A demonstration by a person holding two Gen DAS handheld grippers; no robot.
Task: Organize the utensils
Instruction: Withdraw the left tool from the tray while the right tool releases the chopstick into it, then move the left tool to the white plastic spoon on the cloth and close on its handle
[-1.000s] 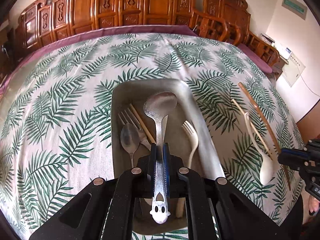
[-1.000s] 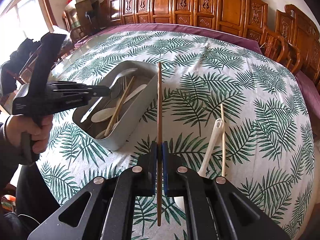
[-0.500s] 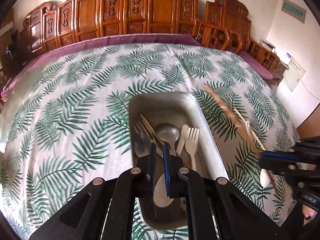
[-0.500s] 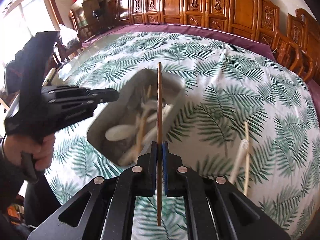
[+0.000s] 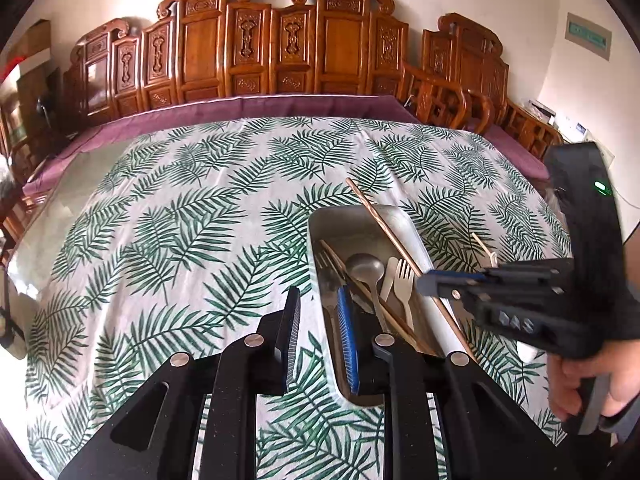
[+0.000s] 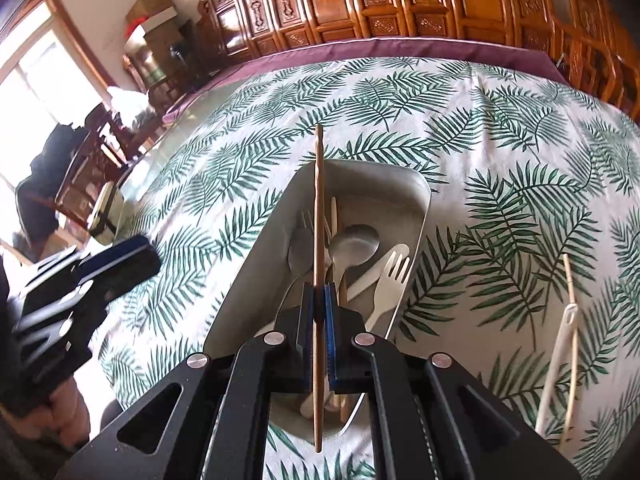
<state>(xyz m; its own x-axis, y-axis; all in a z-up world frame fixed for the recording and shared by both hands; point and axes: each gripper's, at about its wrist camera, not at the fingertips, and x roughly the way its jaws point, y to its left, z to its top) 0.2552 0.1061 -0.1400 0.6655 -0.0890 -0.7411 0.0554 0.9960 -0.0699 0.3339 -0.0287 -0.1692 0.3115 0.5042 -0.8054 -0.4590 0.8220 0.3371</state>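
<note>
Holding a brown chopstick (image 6: 319, 240) tight above the metal tray (image 6: 416, 200), the right gripper (image 6: 319, 300) fingers are squeezed together. The left gripper (image 5: 318, 312) fingers are opening with nothing between them.

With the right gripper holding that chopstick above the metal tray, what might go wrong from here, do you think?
1. The chopstick is long; released at a slant it could rest on the metal tray's rim and slide out.
2. The right gripper and the empty, opening left gripper are close together by the tray and could knock.
</note>
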